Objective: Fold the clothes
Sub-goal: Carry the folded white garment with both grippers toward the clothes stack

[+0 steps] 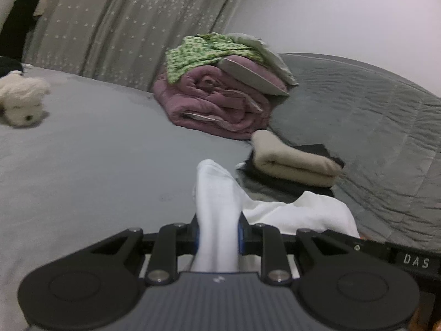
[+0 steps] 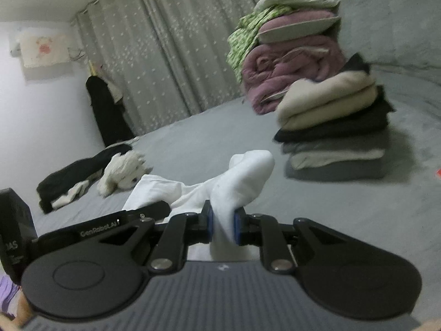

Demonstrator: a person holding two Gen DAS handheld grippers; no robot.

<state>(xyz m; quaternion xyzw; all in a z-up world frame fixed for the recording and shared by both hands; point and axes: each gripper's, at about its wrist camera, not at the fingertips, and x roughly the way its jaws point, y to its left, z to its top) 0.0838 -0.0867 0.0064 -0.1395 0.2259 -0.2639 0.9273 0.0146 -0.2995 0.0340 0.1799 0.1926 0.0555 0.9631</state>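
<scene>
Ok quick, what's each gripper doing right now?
Left gripper: shut on the white garment.
Right gripper: shut on the same white garment.

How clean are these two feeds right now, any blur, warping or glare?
Left wrist: soft motion blur on the white garment, fisheye bows the bed edge, dim flat light, no glare. Right wrist: same blur, worst on the folded stack, curtain lines curve, corners vignetted black.

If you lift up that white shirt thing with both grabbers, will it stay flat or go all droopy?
Probably droopy: the white garment already bunches and sags between the left gripper and right gripper. It looks light and soft. It likely won't slip, since both grippers are shut on thick folds.
</scene>
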